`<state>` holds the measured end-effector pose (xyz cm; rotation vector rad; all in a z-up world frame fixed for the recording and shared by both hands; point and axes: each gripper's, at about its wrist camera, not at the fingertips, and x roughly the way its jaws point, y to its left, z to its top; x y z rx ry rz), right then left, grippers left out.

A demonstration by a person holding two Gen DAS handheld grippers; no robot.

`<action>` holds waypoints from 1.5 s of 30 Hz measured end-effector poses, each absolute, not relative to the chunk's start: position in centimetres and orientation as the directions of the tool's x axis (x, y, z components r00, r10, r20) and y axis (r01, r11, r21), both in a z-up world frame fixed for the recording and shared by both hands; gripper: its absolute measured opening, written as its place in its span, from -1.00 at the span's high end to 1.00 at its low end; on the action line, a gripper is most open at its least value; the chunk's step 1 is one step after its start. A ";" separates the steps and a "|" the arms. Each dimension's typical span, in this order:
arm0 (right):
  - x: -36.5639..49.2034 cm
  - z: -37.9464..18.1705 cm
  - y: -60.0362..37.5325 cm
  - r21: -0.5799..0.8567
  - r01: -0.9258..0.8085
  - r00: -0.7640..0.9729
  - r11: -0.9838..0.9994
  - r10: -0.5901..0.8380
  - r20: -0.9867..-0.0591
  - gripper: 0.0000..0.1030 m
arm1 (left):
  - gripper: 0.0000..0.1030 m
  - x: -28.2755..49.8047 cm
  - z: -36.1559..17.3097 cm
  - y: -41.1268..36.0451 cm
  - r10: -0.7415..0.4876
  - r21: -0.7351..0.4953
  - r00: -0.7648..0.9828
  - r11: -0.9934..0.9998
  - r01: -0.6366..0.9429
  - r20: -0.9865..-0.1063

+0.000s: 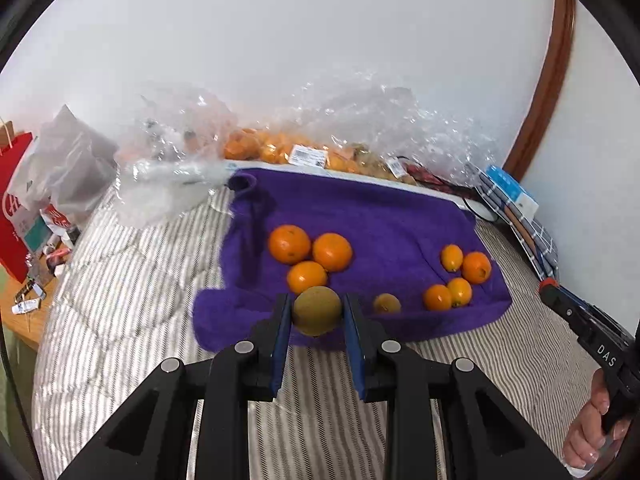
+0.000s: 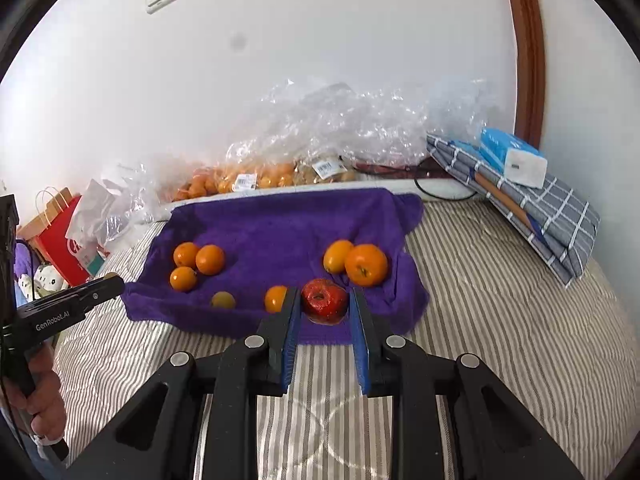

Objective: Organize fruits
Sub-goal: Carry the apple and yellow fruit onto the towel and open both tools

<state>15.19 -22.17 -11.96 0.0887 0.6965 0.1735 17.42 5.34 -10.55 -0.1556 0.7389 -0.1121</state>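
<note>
- White wall (image 2: 320, 40) and a striped quilt (image 2: 480, 320) form the setting; a purple towel (image 2: 280, 232) lies spread on the quilt and serves as the reference for all positions below.
- Left gripper (image 1: 316, 312): closed on a brownish-green kiwi (image 1: 317, 310), held between the blue pads above the near edge of the towel.
- Right gripper (image 2: 325, 304): closed on a red apple (image 2: 324, 300), held above the near edge of the towel, toward its right half.
- Three oranges (image 1: 310, 254) sit clustered and touching on the left part of the towel.
- Smaller orange fruits (image 1: 460, 276) are grouped on the right part of the towel.
- One small dull yellow-brown fruit (image 1: 387, 303) lies alone near the towel's front edge, between the two groups.
- Clear plastic bags (image 2: 340, 128) with more orange fruit lie behind the towel, against the wall.
- Folded checked cloth (image 2: 540, 208) with a blue tissue pack (image 2: 512, 156) on top lies right of the towel.
- Red paper bag (image 2: 60, 248) stands left of the towel.
</note>
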 end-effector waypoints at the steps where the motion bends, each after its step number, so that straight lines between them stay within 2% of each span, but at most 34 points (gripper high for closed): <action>1: 15.5 -11.8 -22.1 0.138 -0.130 0.755 0.982 0.188 -0.628 0.53 | 0.52 17.6 -10.4 5.6 -0.153 -0.179 0.737 0.983 0.044 -0.659; 17: 21.9 -11.7 -21.1 0.159 -0.145 0.758 0.977 0.213 -0.616 0.53 | 0.52 23.3 -10.8 7.4 -0.127 -0.202 0.755 0.979 -0.006 -0.643; 28: 25.6 -16.9 -18.6 0.176 -0.211 0.699 0.962 0.274 -0.661 0.53 | 0.52 26.4 -15.2 7.2 -0.128 -0.207 0.730 0.978 -0.019 -0.671; 41: 26.4 -19.2 -18.2 0.190 -0.220 0.649 0.957 0.289 -0.704 0.53 | 0.52 26.5 -16.4 6.5 -0.076 -0.145 0.750 0.989 -0.027 -0.657; 45: 26.2 -19.4 -17.8 0.165 -0.221 0.652 0.961 0.272 -0.707 0.52 | 0.52 26.6 -16.4 6.5 -0.096 -0.162 0.748 0.987 -0.016 -0.657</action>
